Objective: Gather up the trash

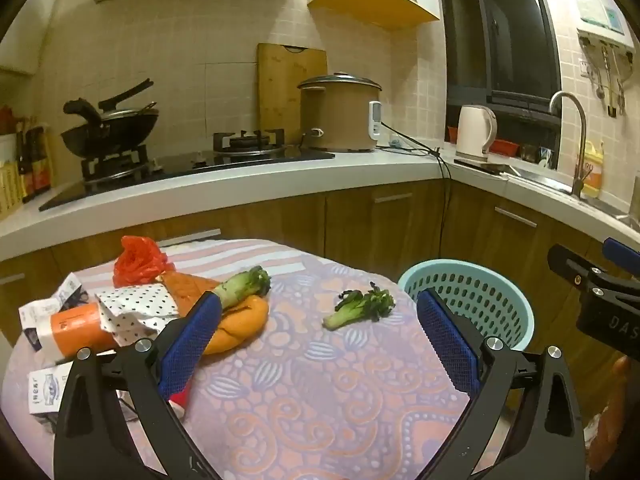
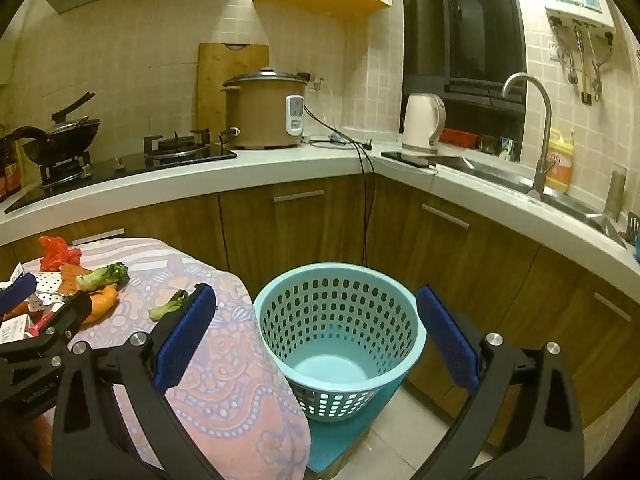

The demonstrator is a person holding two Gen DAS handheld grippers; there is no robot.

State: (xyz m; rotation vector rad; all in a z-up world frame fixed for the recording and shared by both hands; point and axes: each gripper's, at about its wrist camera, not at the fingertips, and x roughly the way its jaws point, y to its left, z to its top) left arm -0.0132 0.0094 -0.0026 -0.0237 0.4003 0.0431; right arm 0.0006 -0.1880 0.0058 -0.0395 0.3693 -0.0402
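Observation:
A small table with a patterned cloth (image 1: 320, 392) holds trash. A green vegetable scrap (image 1: 360, 306) lies near its right edge, also in the right wrist view (image 2: 168, 306). A bigger vegetable stalk (image 1: 244, 286) rests on an orange peel (image 1: 240, 324). Left of them lie a red plastic bag (image 1: 138, 260), dotted paper (image 1: 136, 306), an orange carton (image 1: 76, 330) and printed wrappers (image 1: 44, 394). A light blue perforated basket (image 2: 340, 340) stands empty beside the table. My left gripper (image 1: 318, 340) is open above the cloth. My right gripper (image 2: 316, 340) is open over the basket.
The kitchen counter (image 2: 280, 168) runs behind with a wok (image 1: 108, 128), gas hob, rice cooker (image 2: 264, 110), kettle (image 2: 422, 122), sink and tap (image 2: 536, 128). A black cord hangs down the cabinet front behind the basket. The basket sits on a blue stool (image 2: 344, 444).

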